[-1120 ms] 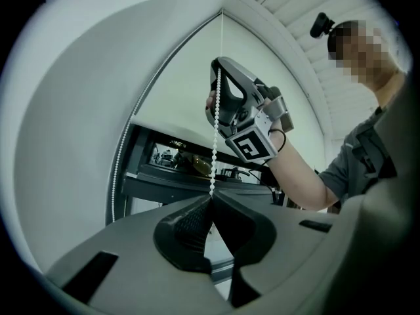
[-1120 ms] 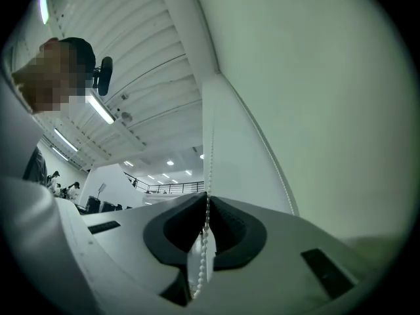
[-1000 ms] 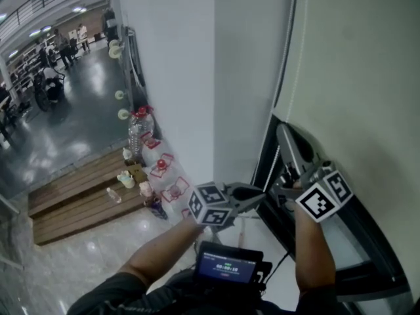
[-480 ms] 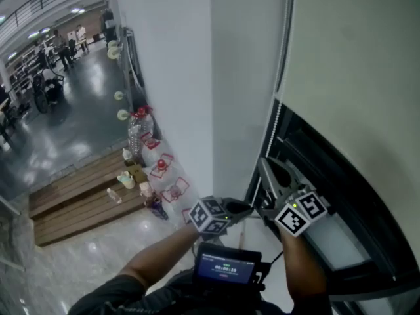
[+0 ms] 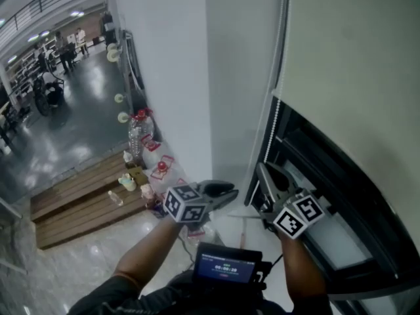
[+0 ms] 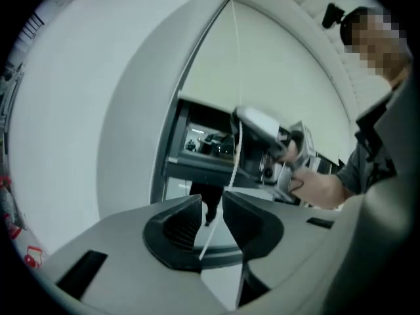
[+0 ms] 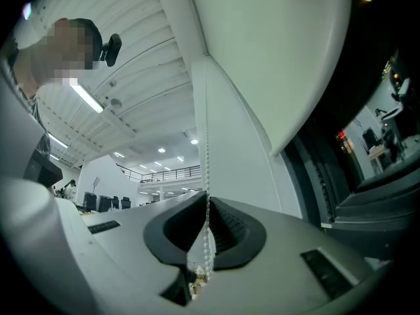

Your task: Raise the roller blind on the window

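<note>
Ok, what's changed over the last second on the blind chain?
The right gripper pulled down, still shut on the bead chain, and the roller blind rose slightly. The left gripper has just opened, letting go of the chain that still runs between its jaws, and drifted left. Nothing else changed.

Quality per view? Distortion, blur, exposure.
Head view: dim, soft, roller blind bowed by the lens. Left gripper view: heavy fisheye, black corners, bead chain smeared to a plain line. Right gripper view: same fisheye, beads crisp, window dark at right.
</note>
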`<state>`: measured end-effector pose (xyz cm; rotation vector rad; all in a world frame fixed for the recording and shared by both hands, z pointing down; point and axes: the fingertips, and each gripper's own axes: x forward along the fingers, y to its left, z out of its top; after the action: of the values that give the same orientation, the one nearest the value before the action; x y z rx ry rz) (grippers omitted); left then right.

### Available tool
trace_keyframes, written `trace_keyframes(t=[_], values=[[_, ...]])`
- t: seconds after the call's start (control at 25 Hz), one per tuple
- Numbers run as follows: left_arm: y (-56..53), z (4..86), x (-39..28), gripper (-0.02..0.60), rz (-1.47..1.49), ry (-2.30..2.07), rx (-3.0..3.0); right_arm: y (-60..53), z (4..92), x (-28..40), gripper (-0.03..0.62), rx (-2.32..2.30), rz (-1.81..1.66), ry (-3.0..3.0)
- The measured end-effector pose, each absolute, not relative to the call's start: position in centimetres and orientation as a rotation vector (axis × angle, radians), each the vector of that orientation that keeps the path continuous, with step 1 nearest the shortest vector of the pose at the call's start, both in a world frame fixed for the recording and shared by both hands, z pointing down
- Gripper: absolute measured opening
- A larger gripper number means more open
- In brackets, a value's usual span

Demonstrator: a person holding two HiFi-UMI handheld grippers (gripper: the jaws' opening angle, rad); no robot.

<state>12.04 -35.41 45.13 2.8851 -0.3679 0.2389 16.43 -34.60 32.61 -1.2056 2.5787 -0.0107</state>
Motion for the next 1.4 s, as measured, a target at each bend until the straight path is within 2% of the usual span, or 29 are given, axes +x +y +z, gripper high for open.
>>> trace_keyframes(t=[0.24,0.48,0.72,0.8,0.88,1.16,1.4], values=[[-35.7,28.5,12.8,0.098,-0.282,-0.397,2.980,-34.6,32.8,16.0,0.012,-1.184,-0.011,2.579],[-35.7,20.6,16.0,0.101,-0.422,-0.397,3.043,-34.0,32.7,15.7,0.012,-1.178,-0.026,2.578],[-35.6,19.9,17.3,0.097,-0.462,-0.382,3.038,-33.7,32.6,15.8,0.012,-1.181,-0.026,2.579],[-35.6,20.0,17.6,0.020,-0.451,-0.387,3.044,-33.7,32.6,15.8,0.012,-1.183,-0.029,2.576],[-35.4,20.0,17.9,0.002,-0.437,-0.358,3.056,-33.7,32.6,15.9,0.012,-1.181,-0.032,2.571],[-34.6,20.3,17.5,-0.003,-0.420,-0.361,3.127,-33.1,32.8,15.2,0.012,-1.157,-0.047,2.591],[-35.1,24.8,18.0,-0.003,-0.291,-0.451,3.133,-33.8,37.2,15.8,0.012,-1.226,-0.170,2.612]])
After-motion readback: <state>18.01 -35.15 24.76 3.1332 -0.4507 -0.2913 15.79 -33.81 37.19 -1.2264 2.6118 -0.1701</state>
